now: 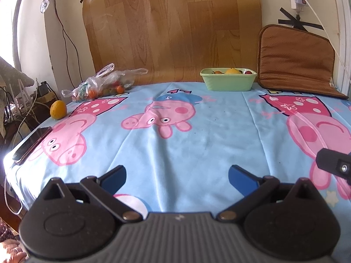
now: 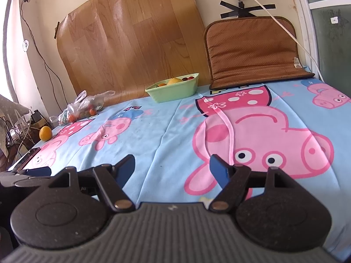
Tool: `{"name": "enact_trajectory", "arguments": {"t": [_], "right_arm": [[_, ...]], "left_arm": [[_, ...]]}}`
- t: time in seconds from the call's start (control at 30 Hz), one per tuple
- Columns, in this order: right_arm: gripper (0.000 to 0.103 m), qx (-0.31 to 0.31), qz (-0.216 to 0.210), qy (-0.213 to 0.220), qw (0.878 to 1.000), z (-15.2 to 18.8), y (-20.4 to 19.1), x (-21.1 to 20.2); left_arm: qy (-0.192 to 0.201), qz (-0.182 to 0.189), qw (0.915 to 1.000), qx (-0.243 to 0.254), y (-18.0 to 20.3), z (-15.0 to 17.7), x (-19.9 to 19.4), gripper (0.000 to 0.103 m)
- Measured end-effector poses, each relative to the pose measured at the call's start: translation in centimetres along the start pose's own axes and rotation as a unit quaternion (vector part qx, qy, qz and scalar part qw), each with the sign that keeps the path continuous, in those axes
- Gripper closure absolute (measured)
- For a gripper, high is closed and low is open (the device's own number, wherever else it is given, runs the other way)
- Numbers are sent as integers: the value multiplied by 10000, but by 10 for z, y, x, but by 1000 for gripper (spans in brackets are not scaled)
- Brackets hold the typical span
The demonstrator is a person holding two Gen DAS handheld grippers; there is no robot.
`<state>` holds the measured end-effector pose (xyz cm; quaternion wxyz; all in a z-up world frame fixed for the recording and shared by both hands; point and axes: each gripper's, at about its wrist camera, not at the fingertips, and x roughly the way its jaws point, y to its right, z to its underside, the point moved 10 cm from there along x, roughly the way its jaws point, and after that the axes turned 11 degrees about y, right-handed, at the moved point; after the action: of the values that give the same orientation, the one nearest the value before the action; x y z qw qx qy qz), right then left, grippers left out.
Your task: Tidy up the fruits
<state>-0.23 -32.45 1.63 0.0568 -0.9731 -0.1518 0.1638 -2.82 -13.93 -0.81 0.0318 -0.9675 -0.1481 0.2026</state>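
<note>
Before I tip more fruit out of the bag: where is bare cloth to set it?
Free: the wide middle of the tablecloth, between green basin and both grippers. Crowded: far-left corner, with plastic bag, orange and phone.

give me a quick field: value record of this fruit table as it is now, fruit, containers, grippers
surface: table under a blue cartoon-pig cloth
loose fruit: one orange near the far left edge
bag: clear plastic bag with small orange and red fruits, just past the orange
container: green basin at the far side, already holding a yellow fruit and small red ones
phone: phone at the left edge
left gripper: left gripper open, empty, above the cloth
right gripper: right gripper open, empty
</note>
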Motion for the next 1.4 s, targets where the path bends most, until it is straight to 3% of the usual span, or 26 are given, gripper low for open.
{"name": "enact_trajectory", "arguments": {"t": [0.7,1.4], "right_arm": [[26,10,5,5,10000,0,0,-1],[26,60,-34,-23,10000,3,-2,-1]], "left_arm": [[-91,299,9995,-10,8,3,-3,0],[-138,313,9994,11,8,6,-6,0]]}}
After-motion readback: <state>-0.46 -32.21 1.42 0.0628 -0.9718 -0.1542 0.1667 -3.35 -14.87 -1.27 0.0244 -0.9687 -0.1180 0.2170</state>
